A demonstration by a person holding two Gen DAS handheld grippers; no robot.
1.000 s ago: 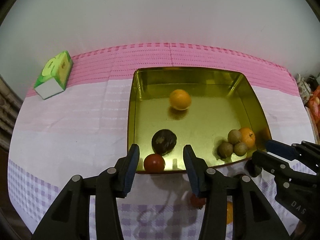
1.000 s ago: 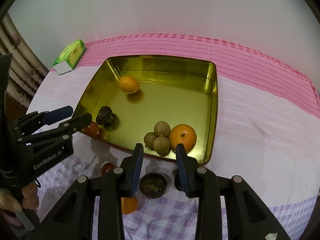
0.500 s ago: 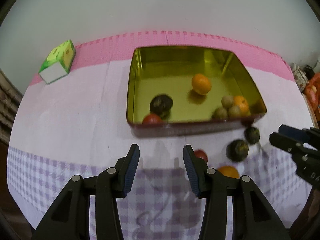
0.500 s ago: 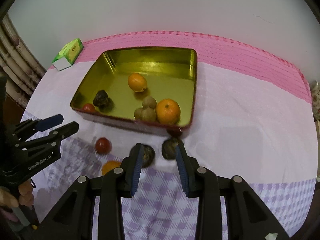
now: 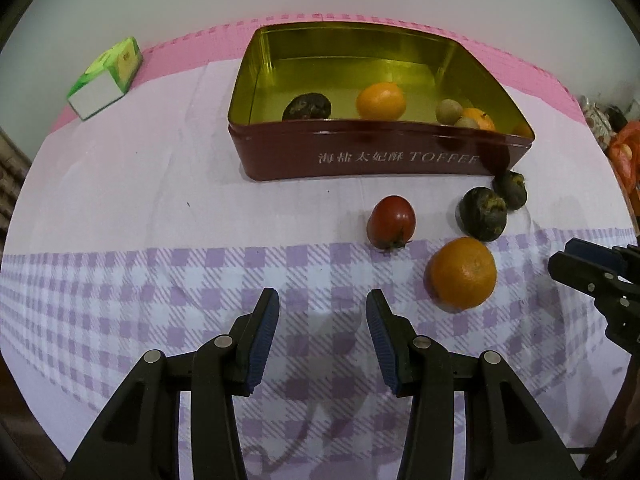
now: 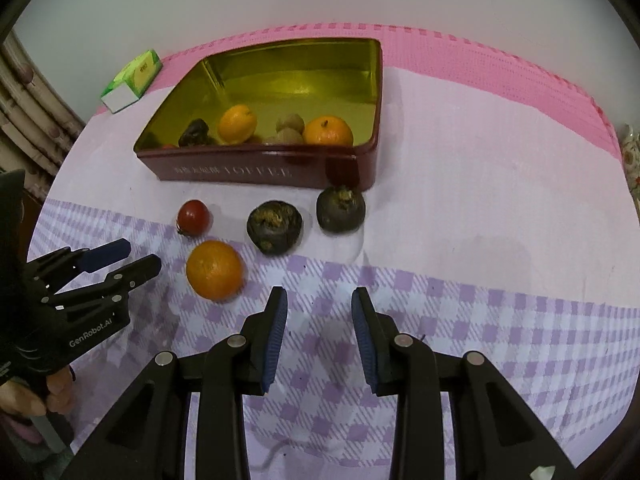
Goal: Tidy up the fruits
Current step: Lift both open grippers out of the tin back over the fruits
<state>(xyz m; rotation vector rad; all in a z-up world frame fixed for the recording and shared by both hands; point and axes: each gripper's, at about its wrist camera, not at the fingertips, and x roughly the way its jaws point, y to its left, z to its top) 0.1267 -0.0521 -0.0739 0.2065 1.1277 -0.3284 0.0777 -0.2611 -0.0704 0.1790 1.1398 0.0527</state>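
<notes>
- Four fruits lie loose on the counter [image 5: 120, 184] in front of the toffee tin [image 5: 360, 160]: a red tomato [image 5: 391, 222], a big orange [image 5: 462, 273] and two dark fruits [image 5: 482, 219], all near the tin's front wall.
- Inside the tin sit another orange [image 6: 237, 123], a dark fruit, some small brown fruits and a second orange; judging by that, the job is partly done.
- Left claw [image 5: 322, 336] hangs released and empty above the checked cloth; the tomato sits at about 1 o'clock from it and the big orange at 2 o'clock.
- Right claw [image 6: 319, 334] is likewise released and empty, with the nearer dark fruit [image 6: 274, 223] at 11 o'clock and the farther one [image 6: 341, 208] at 12 o'clock.
- To pick well, I would widen the fingers first: the gaps look narrower than the fruits.
- Straddle one fruit at its widest part and close gently, since round fruit will likely roll and the tomato could bruise.
- Keep the two claws apart, each taking the fruit on its own side.
- A green tissue box [image 5: 107, 77] stands well apart at 10 o'clock.
</notes>
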